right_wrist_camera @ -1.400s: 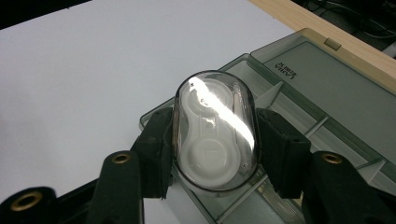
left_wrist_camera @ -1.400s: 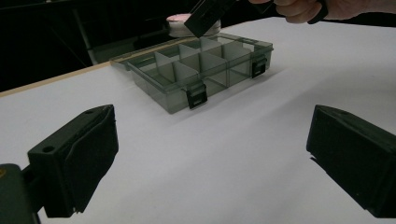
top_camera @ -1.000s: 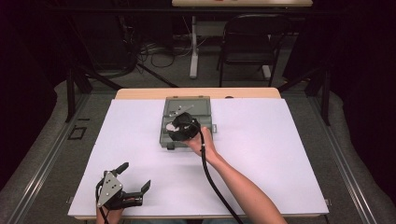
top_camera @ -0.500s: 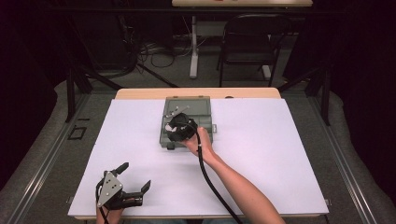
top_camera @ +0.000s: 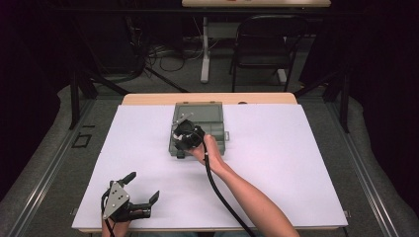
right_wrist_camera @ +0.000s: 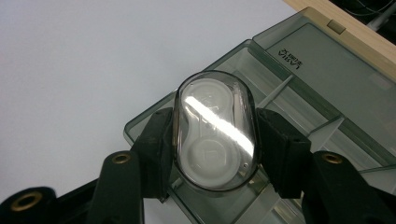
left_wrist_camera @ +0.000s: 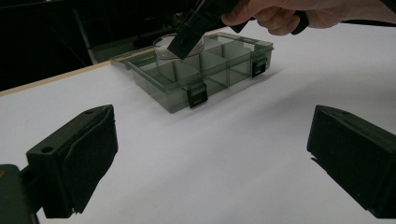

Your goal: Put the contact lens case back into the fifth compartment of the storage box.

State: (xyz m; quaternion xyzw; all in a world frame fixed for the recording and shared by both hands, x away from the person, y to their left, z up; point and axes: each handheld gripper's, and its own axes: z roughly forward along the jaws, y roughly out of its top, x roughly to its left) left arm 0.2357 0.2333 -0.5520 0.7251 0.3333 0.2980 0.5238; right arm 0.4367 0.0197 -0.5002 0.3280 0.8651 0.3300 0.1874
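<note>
Pinching a clear oval case (right_wrist_camera: 215, 130) mid-frame, the right gripper (right_wrist_camera: 215, 140) hangs over the box (right_wrist_camera: 322, 84), perhaps touching; the left gripper (left_wrist_camera: 210, 154) gapes wide.

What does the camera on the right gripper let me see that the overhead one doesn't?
The right gripper view alone shows what the right gripper holds: a clear oval case with white round parts inside, clamped between both jaws, plus lettering on the box's open lid. The high view alone shows the left gripper open near the table's front edge, and the chair beyond. Both show the grey compartment box on the white table.
</note>
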